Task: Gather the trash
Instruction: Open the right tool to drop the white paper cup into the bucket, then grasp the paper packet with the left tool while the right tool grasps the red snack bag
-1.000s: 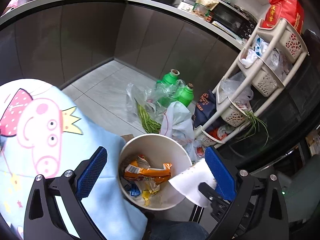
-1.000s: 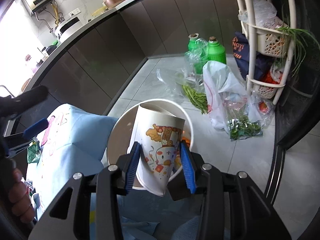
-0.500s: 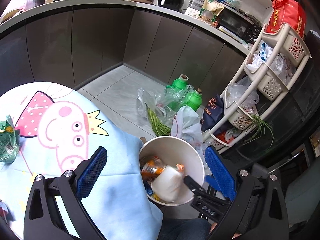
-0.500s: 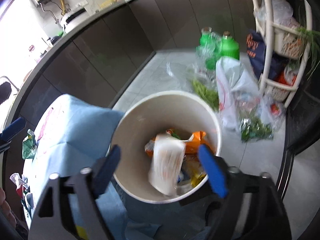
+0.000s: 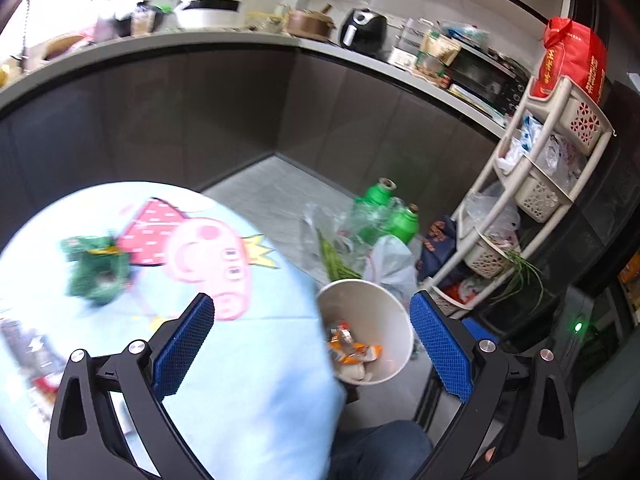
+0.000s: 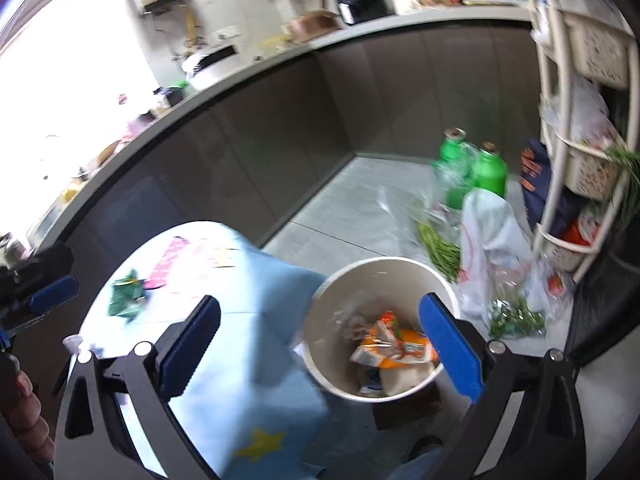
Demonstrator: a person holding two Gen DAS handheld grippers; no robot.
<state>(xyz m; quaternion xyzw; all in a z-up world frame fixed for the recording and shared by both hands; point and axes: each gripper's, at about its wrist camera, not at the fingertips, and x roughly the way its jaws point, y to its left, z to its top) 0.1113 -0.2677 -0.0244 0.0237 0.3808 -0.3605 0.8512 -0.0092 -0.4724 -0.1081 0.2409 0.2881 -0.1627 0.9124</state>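
Observation:
A white round trash bin (image 5: 394,312) stands on the floor beside the table; it also shows in the right wrist view (image 6: 332,320). Inside lie an orange snack wrapper (image 6: 400,346) and the white paper cup (image 6: 404,378). A crumpled green wrapper (image 5: 98,270) lies on the light blue cartoon tablecloth (image 5: 240,380), also seen in the right wrist view (image 6: 126,294). My left gripper (image 5: 312,352) is open and empty over the table edge. My right gripper (image 6: 318,350) is open and empty above the bin's near side.
More blurred litter lies at the table's left edge (image 5: 28,352). On the floor behind the bin are green bottles (image 5: 396,220), plastic bags with greens (image 6: 496,248) and a tiered basket rack (image 5: 532,184). Dark cabinets and a cluttered counter (image 5: 280,40) run behind.
My right gripper opened and dropped the paper cup into the bin. Both grippers then drew back and swung left, bringing the table and the green wrapper into view.

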